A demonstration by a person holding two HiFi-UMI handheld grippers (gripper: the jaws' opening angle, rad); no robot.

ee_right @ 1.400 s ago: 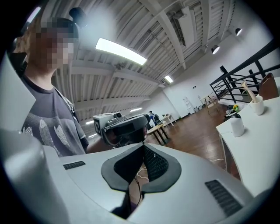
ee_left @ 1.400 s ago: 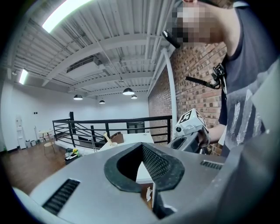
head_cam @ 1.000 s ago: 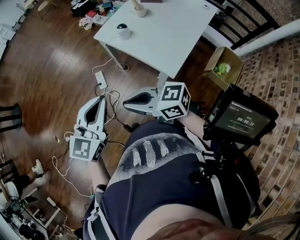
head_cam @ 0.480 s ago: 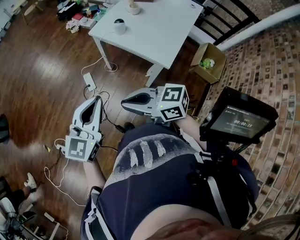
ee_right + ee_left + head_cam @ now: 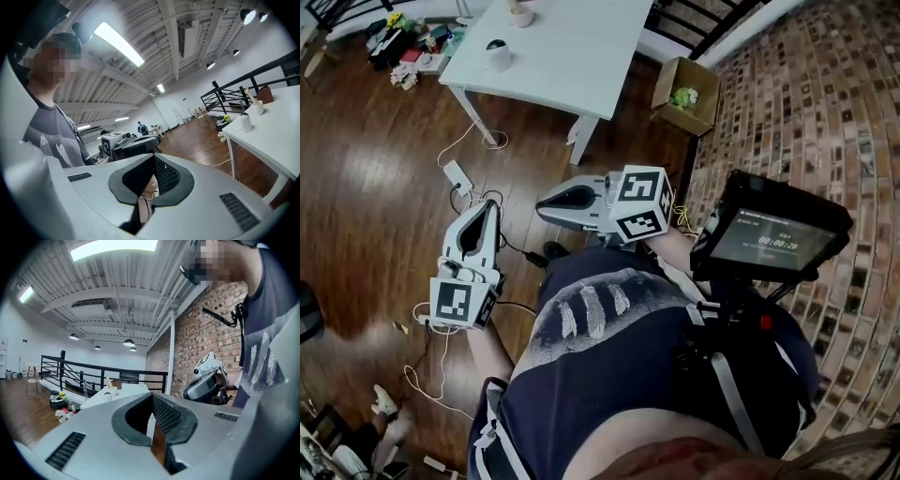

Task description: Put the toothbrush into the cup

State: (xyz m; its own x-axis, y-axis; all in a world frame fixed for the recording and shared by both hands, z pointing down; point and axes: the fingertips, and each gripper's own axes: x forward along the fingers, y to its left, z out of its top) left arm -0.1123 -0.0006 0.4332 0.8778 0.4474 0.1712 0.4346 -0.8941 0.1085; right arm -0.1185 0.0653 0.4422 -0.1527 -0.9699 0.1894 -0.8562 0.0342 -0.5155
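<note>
Past left gripper (image 5: 487,203): open floor (image 5: 366,197) (cables (image 5: 461,141)), table (image 5: 572,61) edge.

The top edge crops the cup (image 5: 522,12) on the white table (image 5: 581,66).

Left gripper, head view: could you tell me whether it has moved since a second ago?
Yes. The left gripper was directly below the white power adapter on the floor; now it lies to its lower right.
</note>
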